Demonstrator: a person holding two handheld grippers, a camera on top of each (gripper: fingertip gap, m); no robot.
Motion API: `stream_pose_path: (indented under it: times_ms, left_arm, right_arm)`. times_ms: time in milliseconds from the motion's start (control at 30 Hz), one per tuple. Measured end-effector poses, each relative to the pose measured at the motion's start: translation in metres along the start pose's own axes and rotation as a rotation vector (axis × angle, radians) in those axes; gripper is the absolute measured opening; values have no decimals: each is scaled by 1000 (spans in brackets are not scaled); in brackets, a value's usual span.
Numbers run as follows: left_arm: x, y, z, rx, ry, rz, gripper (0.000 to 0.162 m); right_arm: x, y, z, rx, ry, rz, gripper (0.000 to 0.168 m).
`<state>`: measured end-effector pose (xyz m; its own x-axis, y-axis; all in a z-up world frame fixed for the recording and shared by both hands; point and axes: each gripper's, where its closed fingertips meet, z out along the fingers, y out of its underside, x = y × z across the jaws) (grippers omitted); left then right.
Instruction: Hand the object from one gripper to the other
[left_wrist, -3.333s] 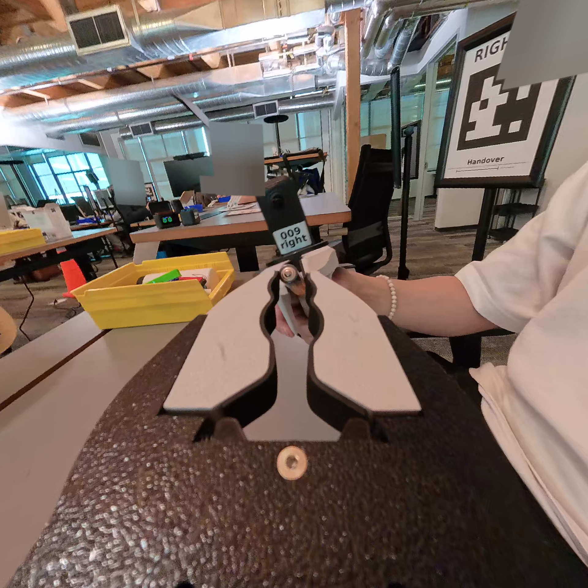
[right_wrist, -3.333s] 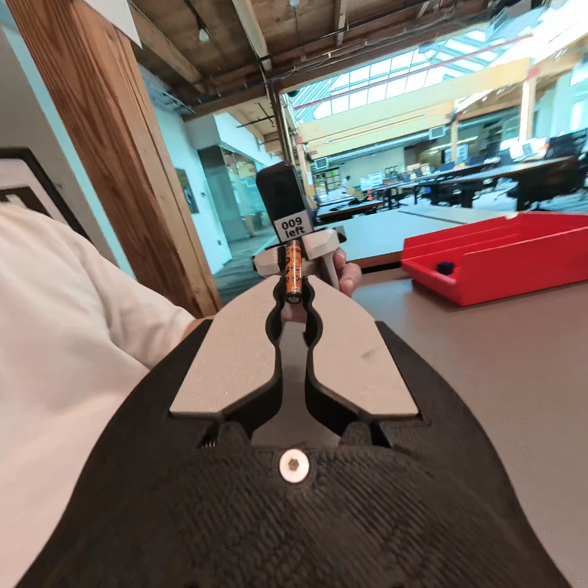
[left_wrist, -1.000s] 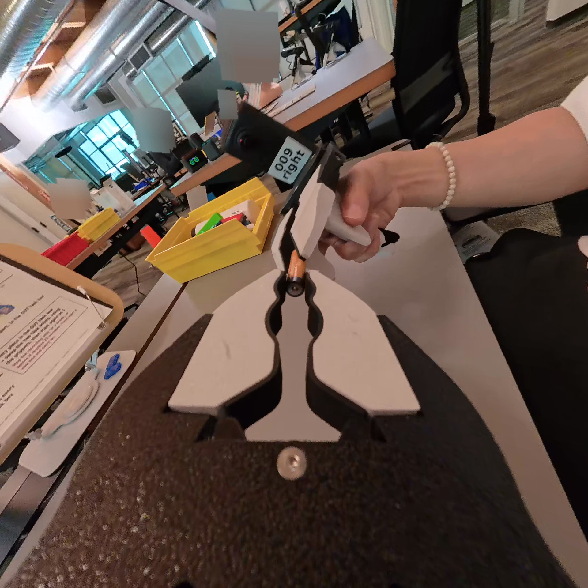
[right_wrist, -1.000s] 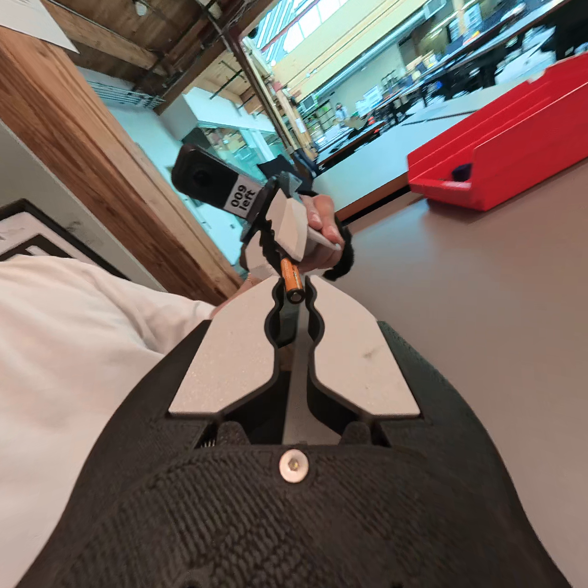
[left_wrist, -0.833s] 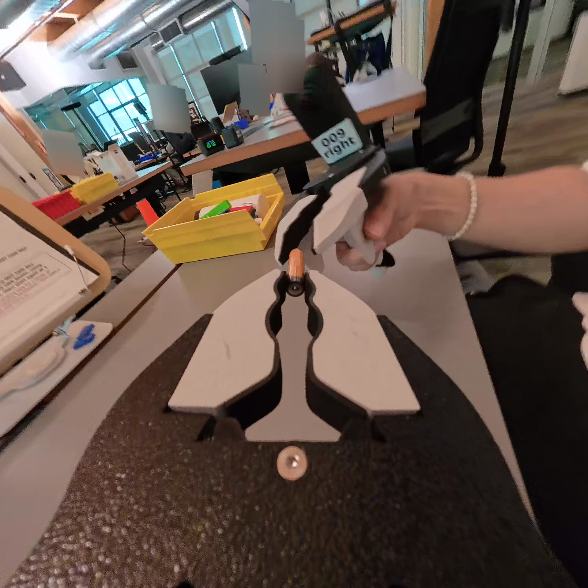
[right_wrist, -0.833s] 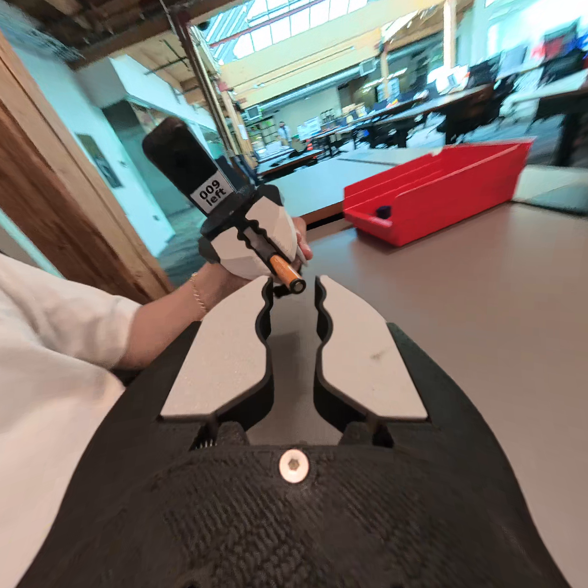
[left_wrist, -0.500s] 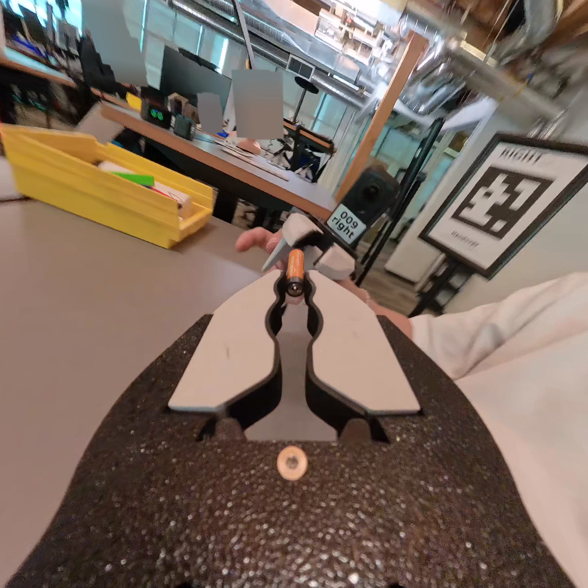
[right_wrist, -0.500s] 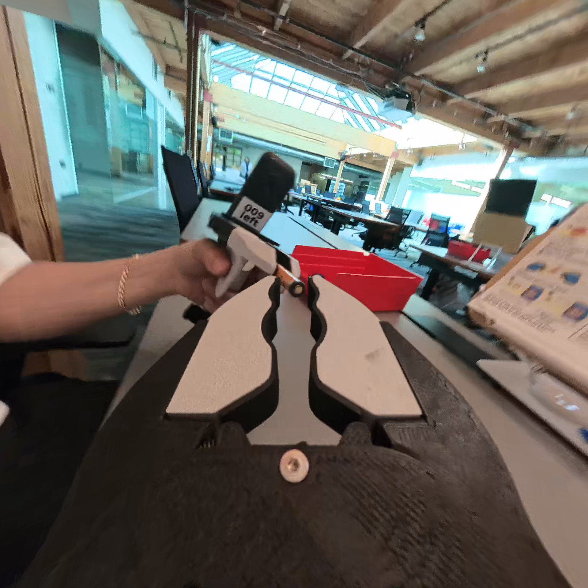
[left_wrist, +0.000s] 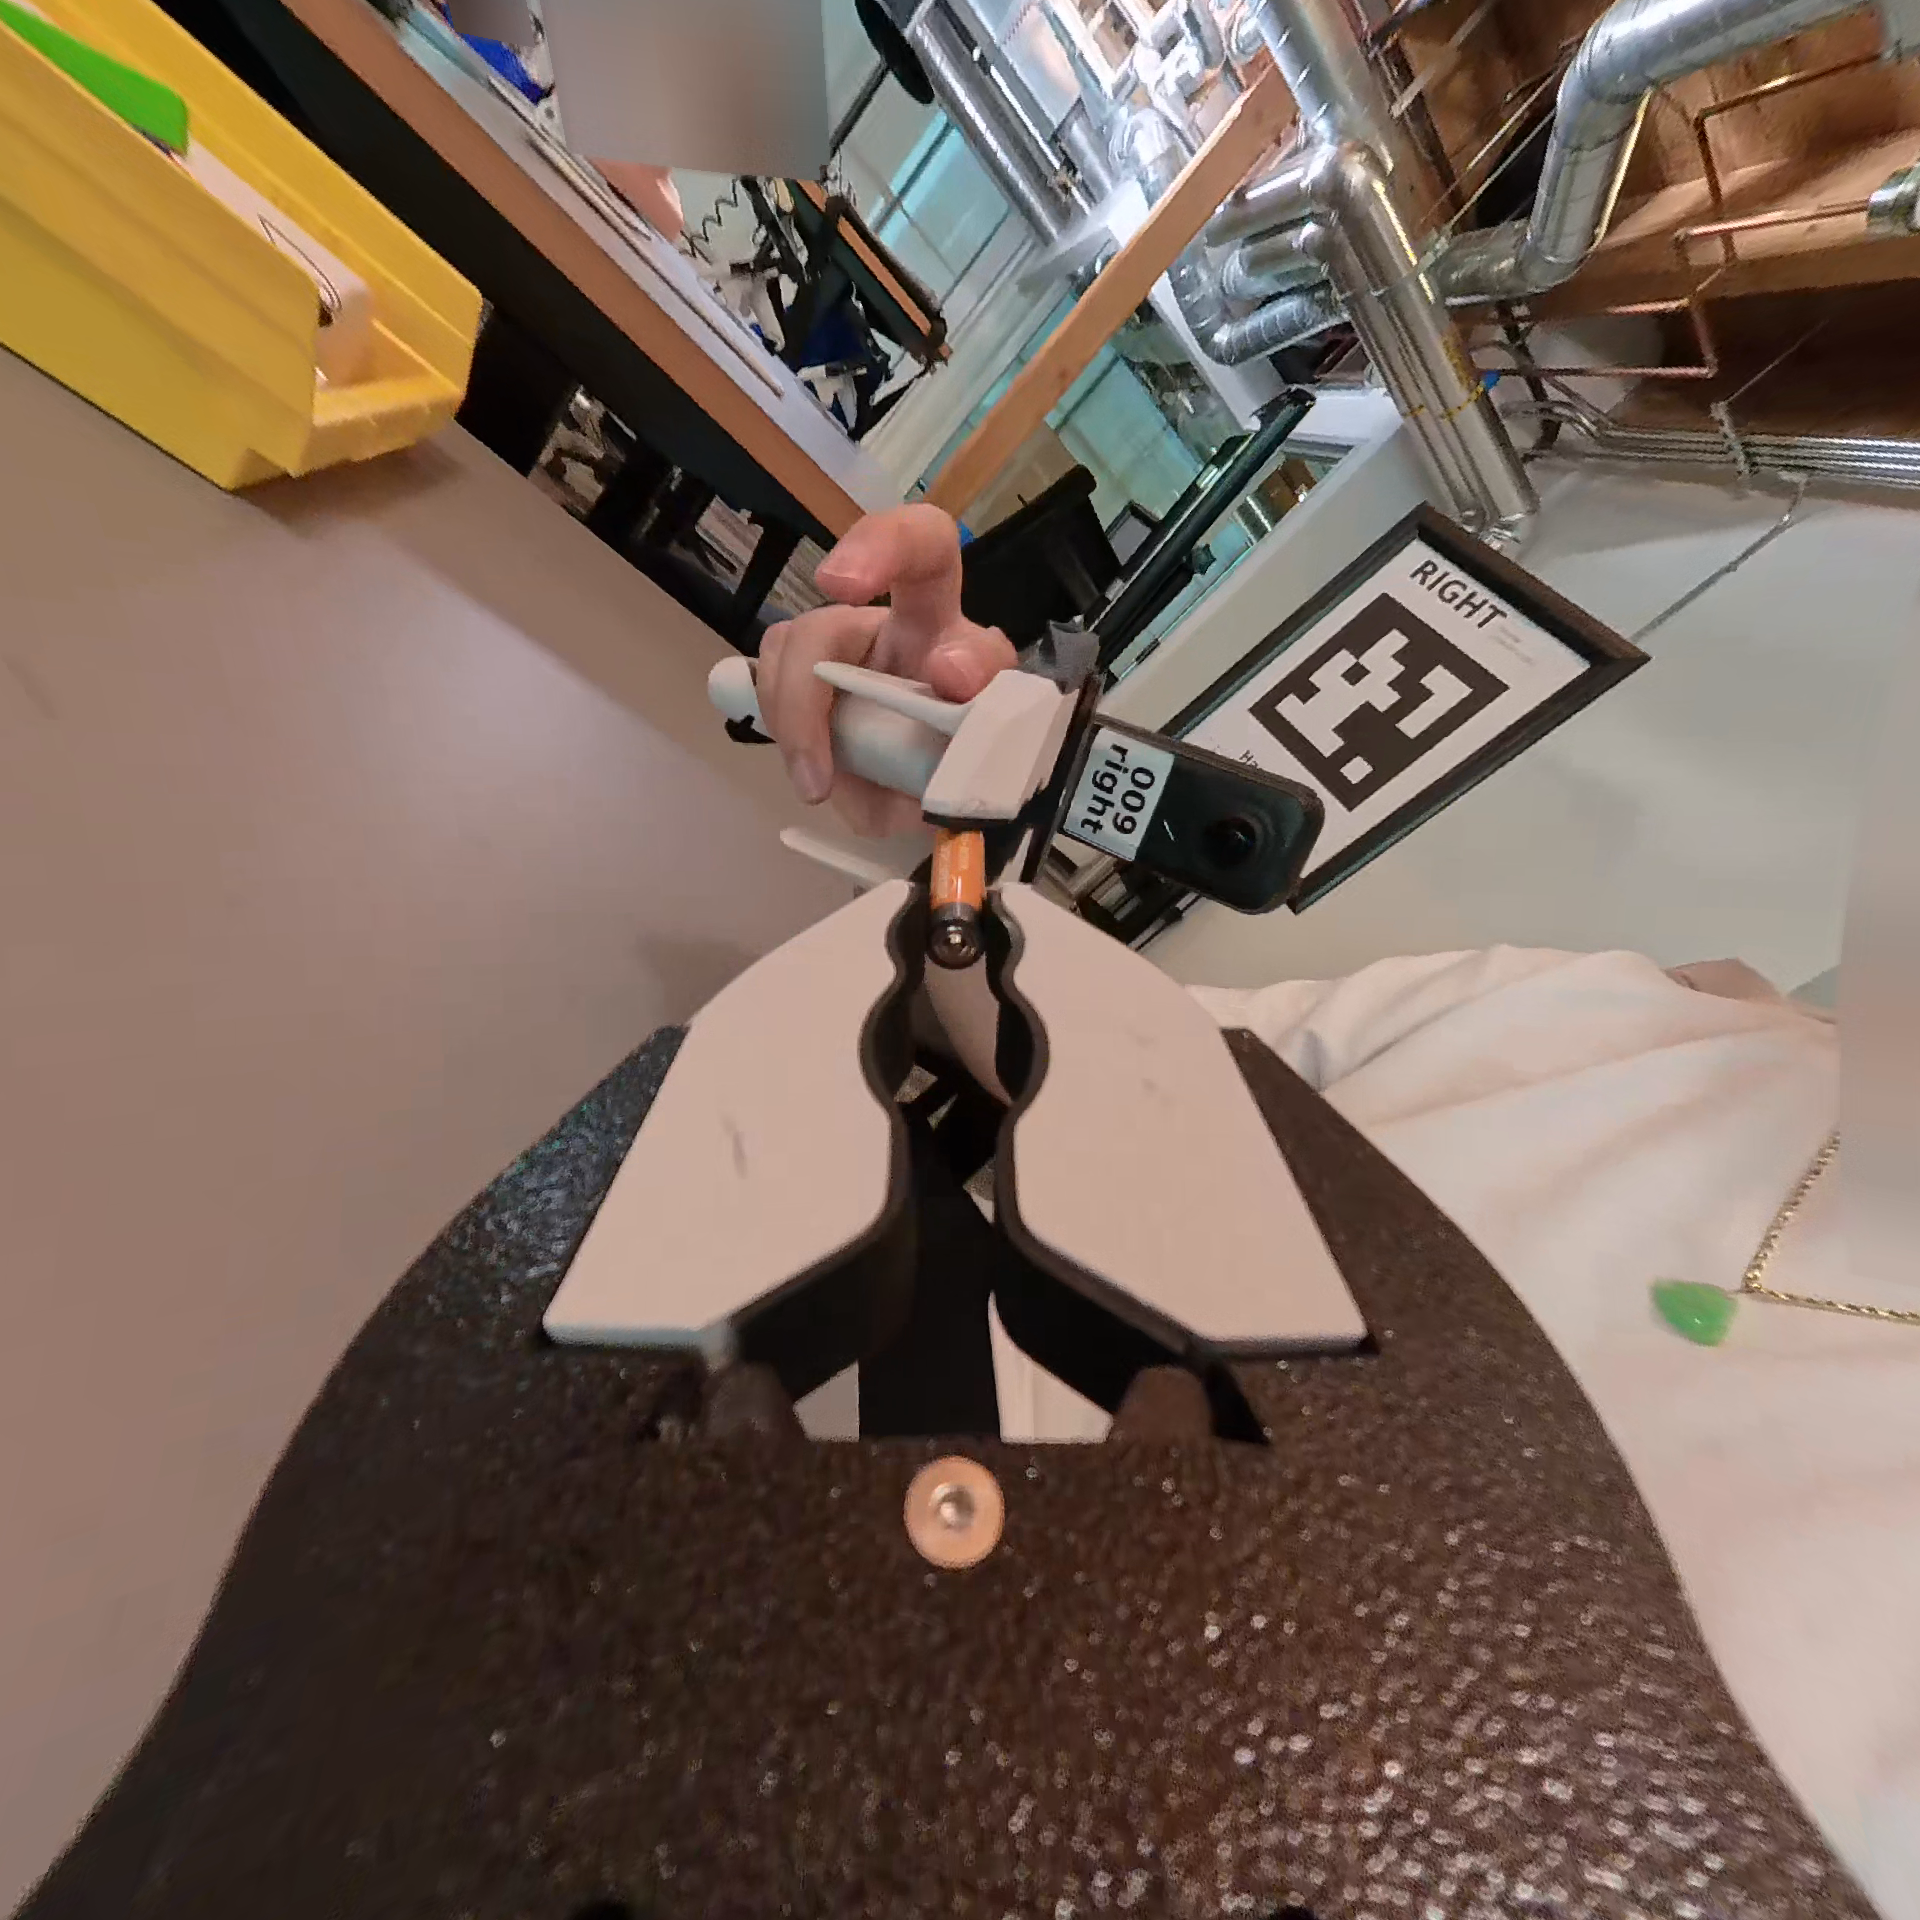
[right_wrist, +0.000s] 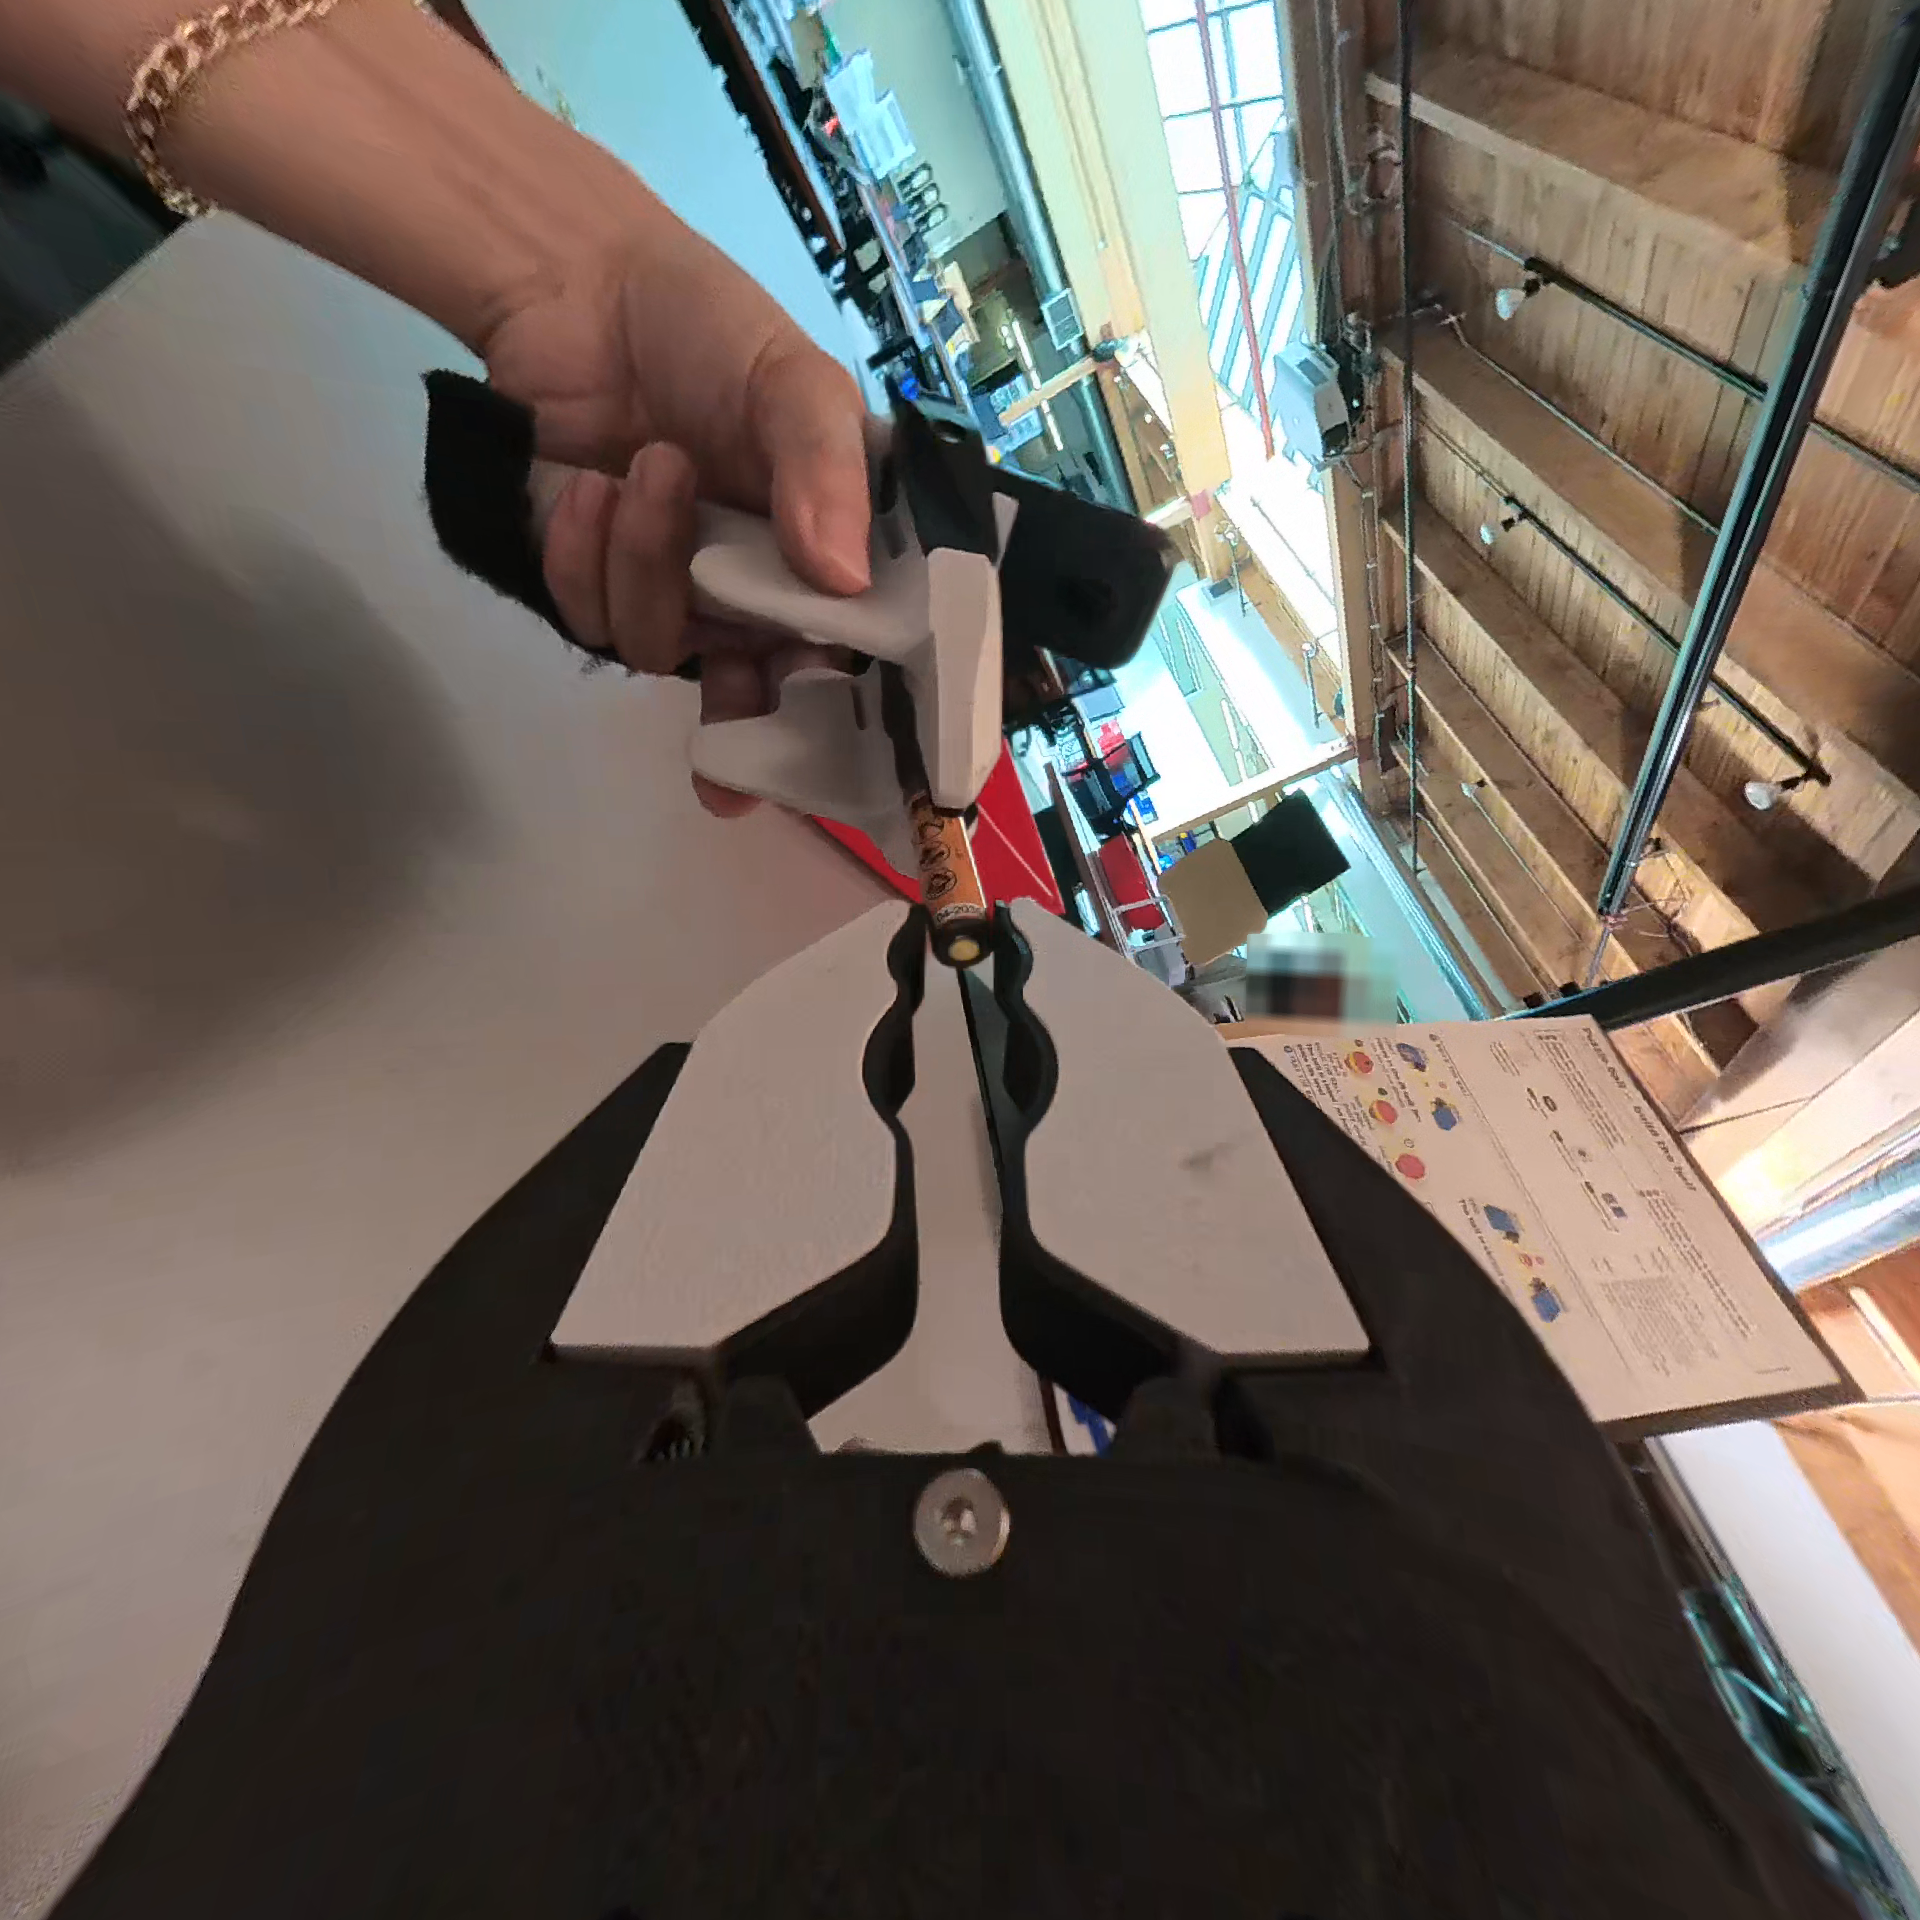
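Observation:
An orange and black battery (left_wrist: 957, 885) is held in the air between the two grippers. My left gripper (left_wrist: 957, 920) is shut on its near end. The right gripper (left_wrist: 961, 821), held by a hand, grips the far end. In the right wrist view the battery (right_wrist: 943, 860) has its near end between the tips of my right gripper (right_wrist: 960, 928), which is closed onto it. The left gripper (right_wrist: 930, 795) holds the other end there. The two grippers point at each other, nearly tip to tip.
A grey table (left_wrist: 312, 831) lies below. A yellow bin (left_wrist: 208, 260) with small items stands at its far edge. A red bin (right_wrist: 1003, 847) sits behind the battery. A clipboard with a printed sheet (right_wrist: 1538, 1195) is on the right. A framed marker sign (left_wrist: 1382, 717) stands behind. The tips of both grippers are at nearly the same place.
Both views have rolled as the hands turned. The right gripper's jaws, wider half a second ago, have narrowed onto the battery's end. The left gripper kept its hold.

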<state>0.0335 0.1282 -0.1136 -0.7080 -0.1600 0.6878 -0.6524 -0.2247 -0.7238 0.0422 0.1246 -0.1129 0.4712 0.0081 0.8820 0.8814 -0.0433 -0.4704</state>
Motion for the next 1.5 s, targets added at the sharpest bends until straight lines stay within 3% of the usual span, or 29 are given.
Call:
stream_pose_path:
  times_ms: [167,300,400,500,633,767,1000,1300,1400,1500]
  left_arm:
    - [1,1,0,-4,21,-18,10]
    - [-8,-5,-4,35,-39,41,11]
    - [-12,-12,-6,61,-144,225,12]
    - [-8,-25,-10,106,-272,530,27]
    - [-9,-21,-15,19,-437,924,35]
    - [-13,-6,-11,-92,-445,1061,33]
    - [-17,0,-9,-131,-450,1153,29]
    - [-12,3,-6,-134,-413,1183,12]
    - [-20,5,-6,-177,-445,1137,11]
    - [-29,4,-7,-205,-499,1077,10]
  right_arm:
    - [-3,-3,-1,9,-13,-29,11]
    - [-5,6,6,-56,-45,153,10]
    - [-4,10,8,-59,-75,337,10]
    - [-2,14,7,-56,-124,573,10]
    - [-7,9,4,31,-271,959,10]
    - [-9,9,5,45,-331,1173,10]
    - [-11,6,3,91,-416,1417,10]
    - [-19,-1,1,126,-513,1487,10]
    - [-20,8,3,71,-456,1409,11]
    - [-19,27,4,-49,-329,1168,15]
